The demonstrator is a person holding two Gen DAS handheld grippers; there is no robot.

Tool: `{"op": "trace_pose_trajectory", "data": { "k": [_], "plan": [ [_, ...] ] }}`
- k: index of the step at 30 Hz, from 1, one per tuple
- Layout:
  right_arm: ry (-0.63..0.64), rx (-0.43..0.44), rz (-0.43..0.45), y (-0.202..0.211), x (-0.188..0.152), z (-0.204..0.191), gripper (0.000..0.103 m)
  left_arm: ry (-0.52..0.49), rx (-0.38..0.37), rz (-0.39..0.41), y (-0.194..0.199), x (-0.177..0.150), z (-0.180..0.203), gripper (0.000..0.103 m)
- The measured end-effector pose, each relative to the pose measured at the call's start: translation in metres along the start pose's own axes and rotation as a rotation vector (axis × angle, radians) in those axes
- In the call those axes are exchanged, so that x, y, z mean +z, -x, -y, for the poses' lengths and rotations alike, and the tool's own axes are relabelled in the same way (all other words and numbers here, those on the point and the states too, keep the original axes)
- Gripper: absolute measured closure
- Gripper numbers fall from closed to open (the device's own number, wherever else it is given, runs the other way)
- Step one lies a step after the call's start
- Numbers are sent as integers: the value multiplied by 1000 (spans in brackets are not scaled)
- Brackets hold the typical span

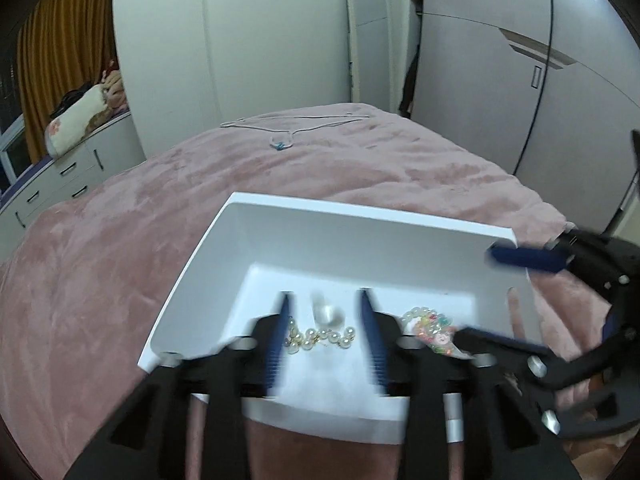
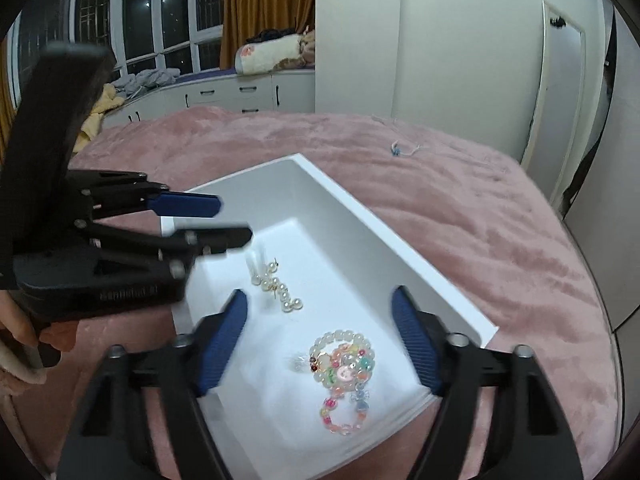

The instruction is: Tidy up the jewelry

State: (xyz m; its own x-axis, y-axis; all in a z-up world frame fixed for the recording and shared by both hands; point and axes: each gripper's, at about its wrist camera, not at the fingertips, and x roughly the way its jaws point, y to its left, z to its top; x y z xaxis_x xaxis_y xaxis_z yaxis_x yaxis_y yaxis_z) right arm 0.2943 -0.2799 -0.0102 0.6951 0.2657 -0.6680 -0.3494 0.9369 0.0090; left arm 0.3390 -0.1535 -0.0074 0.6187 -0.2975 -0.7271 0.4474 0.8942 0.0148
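left gripper fingers are motion-smeared, a clear blob in the white tray is too blurry to identify.

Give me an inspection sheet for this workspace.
Surface: pink blanket on a bed.
Job's things: white tray holding pearl earrings and colourful bead bracelets; thin necklace out on the blanket.
Clutter: nothing seen.
Grippers: left tool open above the earrings; right tool open above the bracelets; neither holds anything.
Cables: nothing seen.
Surroundings: white wardrobes, drawers, window, orange curtain.
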Motion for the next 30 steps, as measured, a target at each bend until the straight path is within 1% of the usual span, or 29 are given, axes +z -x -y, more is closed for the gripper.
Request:
{"op": "trace_pose_trajectory", "data": {
  "k": [1, 2, 5, 6, 7, 8, 10, 12, 14, 16, 19, 21, 27, 29, 30],
  "plan": [
    [4, -1, -1, 1, 1, 0, 28, 10, 7, 5, 1, -3, -1, 42],
    [8, -5, 1, 1, 1, -1, 28, 17, 12, 6, 1, -4, -1, 37],
    [12, -11, 19, 6, 4, -1, 27, 40, 15, 11, 6, -8, -2, 35],
    [10, -14, 29, 10, 4, -1, 24, 43, 20, 17, 10, -9, -1, 34],
    [6, -17, 43, 15, 5, -1, 21, 46, 29, 28, 14, -10, 0, 29],
    [2, -20, 56, 20, 6, -1, 20, 45, 40, 41, 19, -10, 1, 24],
    [-7, -27, 84, 32, 5, -2, 18, 47, 58, 70, 32, -11, 4, 17],
    [-15, -35, 103, 42, 4, -3, 17, 60, 66, 96, 45, -12, 6, 16],
    [-22, -38, 115, 53, 1, -4, 15, 81, 77, 116, 56, -12, 7, 10],
    [-22, -50, 127, 64, -3, -7, 13, 101, 103, 129, 69, -14, 9, 10],
    [-33, -59, 141, 78, -10, -10, 9, 118, 110, 150, 82, -18, 12, 9],
    [-47, -58, 143, 83, -17, -11, 6, 118, 131, 162, 90, -24, 16, 9],
    [-78, -57, 167, 93, -39, -14, 6, 141, 144, 170, 99, -43, 23, 9],
    [-78, -66, 187, 97, -44, -17, 6, 142, 167, 184, 101, -50, 25, 9],
    [-74, -71, 198, 98, -47, -18, 6, 136, 195, 201, 103, -54, 27, 9]
  ]
}}
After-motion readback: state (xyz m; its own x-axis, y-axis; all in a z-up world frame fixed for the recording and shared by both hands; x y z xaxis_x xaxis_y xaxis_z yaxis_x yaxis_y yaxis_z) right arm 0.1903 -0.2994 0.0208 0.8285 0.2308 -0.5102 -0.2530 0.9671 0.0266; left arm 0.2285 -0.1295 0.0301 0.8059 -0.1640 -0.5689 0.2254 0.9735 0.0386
